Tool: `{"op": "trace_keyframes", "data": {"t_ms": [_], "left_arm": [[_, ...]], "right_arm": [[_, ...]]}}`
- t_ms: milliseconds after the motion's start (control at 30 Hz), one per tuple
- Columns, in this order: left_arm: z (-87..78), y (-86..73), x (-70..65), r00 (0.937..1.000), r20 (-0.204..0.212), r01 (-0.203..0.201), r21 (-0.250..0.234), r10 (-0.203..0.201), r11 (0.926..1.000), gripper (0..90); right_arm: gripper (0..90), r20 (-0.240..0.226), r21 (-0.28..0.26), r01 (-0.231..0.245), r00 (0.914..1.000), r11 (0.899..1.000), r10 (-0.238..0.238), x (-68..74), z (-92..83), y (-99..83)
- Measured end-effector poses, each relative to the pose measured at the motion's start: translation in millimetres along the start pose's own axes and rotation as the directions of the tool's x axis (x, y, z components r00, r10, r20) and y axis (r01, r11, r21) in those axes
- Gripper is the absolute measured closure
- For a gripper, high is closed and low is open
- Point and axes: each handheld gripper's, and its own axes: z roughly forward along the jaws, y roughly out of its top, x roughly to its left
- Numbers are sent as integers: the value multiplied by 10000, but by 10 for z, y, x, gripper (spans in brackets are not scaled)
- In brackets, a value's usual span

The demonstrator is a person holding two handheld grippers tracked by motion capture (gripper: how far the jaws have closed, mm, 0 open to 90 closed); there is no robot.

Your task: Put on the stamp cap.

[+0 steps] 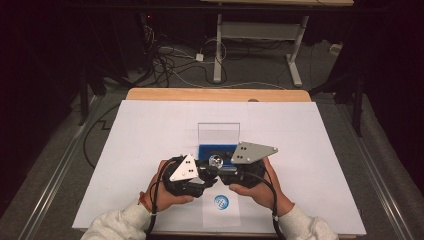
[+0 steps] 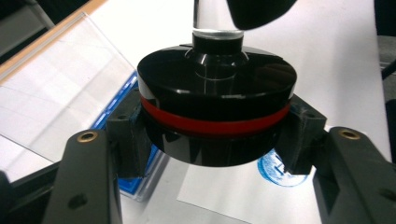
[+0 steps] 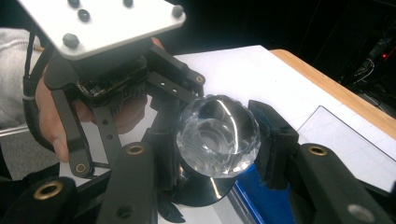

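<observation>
The black stamp base (image 2: 217,112) is pinched in the left hand-held gripper (image 1: 200,176); its clear knob (image 3: 217,136), straight ahead along the stamp's axis, is clamped by the right hand-held gripper (image 1: 223,170), above the desk (image 1: 150,130).

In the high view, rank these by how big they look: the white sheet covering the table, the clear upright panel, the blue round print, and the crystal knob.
1. white sheet
2. clear upright panel
3. blue round print
4. crystal knob; close to the print in size, so the last two are unsure.

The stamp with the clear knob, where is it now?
The stamp is held above the table's near middle, its black base in the left gripper, its clear knob in the right gripper, beside the blue tray.
</observation>
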Motion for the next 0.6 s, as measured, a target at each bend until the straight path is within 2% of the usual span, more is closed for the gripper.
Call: {"op": "trace_keyframes", "data": {"t_ms": [100,333,433,533,567,600], "left_arm": [[14,-9,1,9999,95,97,28,-98,9999,369],[32,-13,-16,9996,206,163,254,-168,9995,369],[29,-3,-17,9992,259,297,277,-304,9992,369],[34,1,-20,9984,434,357,275,-369,9990,369],[38,0,-20,9971,609,444,250,-459,9987,369],[40,-1,-22,9974,585,399,275,-415,9988,369]], "right_arm": [[575,97,133,255,9996,9996,-257,34,18,3],[575,-30,298,388,9992,9988,-387,45,33,-24],[575,-54,145,329,9994,9994,-328,34,27,-37],[574,-24,161,502,9987,9986,-502,60,26,-33],[575,37,147,576,9983,9982,-576,73,25,-30],[574,-9,119,614,9981,9980,-614,82,26,-28]]}}
